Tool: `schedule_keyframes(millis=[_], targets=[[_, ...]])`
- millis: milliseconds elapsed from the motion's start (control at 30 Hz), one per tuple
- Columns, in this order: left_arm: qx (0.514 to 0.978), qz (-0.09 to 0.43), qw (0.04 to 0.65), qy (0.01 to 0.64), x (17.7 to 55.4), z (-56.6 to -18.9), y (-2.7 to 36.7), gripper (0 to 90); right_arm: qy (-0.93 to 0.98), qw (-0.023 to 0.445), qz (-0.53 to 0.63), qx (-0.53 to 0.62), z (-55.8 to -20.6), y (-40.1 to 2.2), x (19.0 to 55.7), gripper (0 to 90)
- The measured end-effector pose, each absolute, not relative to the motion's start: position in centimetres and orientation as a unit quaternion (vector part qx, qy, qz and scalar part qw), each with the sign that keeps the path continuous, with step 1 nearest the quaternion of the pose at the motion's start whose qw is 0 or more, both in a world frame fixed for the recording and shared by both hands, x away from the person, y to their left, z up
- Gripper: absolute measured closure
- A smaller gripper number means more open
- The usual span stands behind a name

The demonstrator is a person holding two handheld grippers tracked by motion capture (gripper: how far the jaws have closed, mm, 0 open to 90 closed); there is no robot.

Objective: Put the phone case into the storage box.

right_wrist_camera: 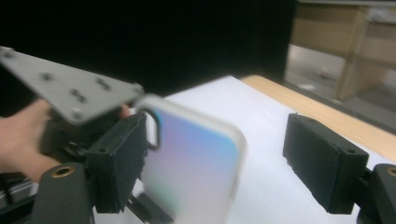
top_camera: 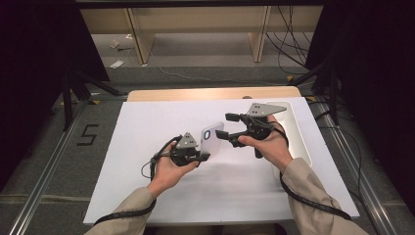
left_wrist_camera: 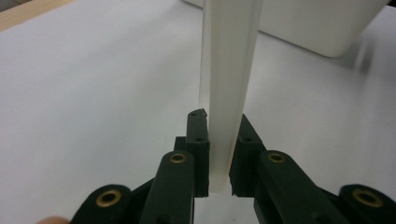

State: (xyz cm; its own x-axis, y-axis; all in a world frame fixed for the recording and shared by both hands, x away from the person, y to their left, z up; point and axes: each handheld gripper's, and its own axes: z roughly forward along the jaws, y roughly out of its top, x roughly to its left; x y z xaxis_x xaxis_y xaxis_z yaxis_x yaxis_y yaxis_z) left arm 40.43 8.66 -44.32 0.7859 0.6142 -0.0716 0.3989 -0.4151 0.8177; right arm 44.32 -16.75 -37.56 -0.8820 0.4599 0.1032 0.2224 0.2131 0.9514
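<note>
Left claw (top_camera: pixel 205 155) is clamped on the bottom edge of the phone case (top_camera: pixel 212 137), and in the left gripper view you can see both pads squeezing the pale, frosted slab edge-on (left_wrist_camera: pixel 227 93), so that hold looks solid. Right claw (top_camera: pixel 229 128) is spread wide apart with nothing pinched in it; in the right gripper view the case (right_wrist_camera: pixel 191 168) sits between the two black pads but one pad is well off to the side, not touching.

So where's the case? Held up above the white worktop (top_camera: pixel 147 147), roughly mid-worktop, standing on end with its long axis running up and away from the left claw toward the far side. The camera cutout is at the top corner, the end nearest the right claw. The flat back faces the right hand (top_camera: pixel 266 144), the thin edge faces along the left claw.

What matters for the next bit, I'd guess: the case lies just to the left of the right claw, between its pads already, so the right hand is the one positioned to take the free upper end while the left hand (top_camera: pixel 171 169) keeps the lower end. Closing across the flat faces looks doable; closing across the width wouldn't fit.

White tray (top_camera: pixel 293 122) sits at the far right of the worktop, just behind the right hand.
</note>
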Motion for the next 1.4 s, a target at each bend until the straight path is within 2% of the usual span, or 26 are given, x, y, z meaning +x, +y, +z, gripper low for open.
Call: schedule_keyframes(millis=[200, 467, 1400], targets=[[0.814, 0.140, 0.442, 0.350, 40.8, -44.2, 9.5, 80.3, 0.767, 0.103, 0.578, 0.258, -38.5, -16.8, 44.4, 22.8], [0.806, 0.142, 0.426, 0.385, 41.1, -44.4, 9.9, 80.2, 0.757, 0.112, 0.576, 0.287, -39.5, -16.5, 44.4, 17.7], [0.812, 0.131, 0.432, 0.369, 40.6, -44.3, 8.6, 80.3, 0.738, 0.120, 0.594, 0.296, -39.9, -14.2, 43.5, 7.1]])
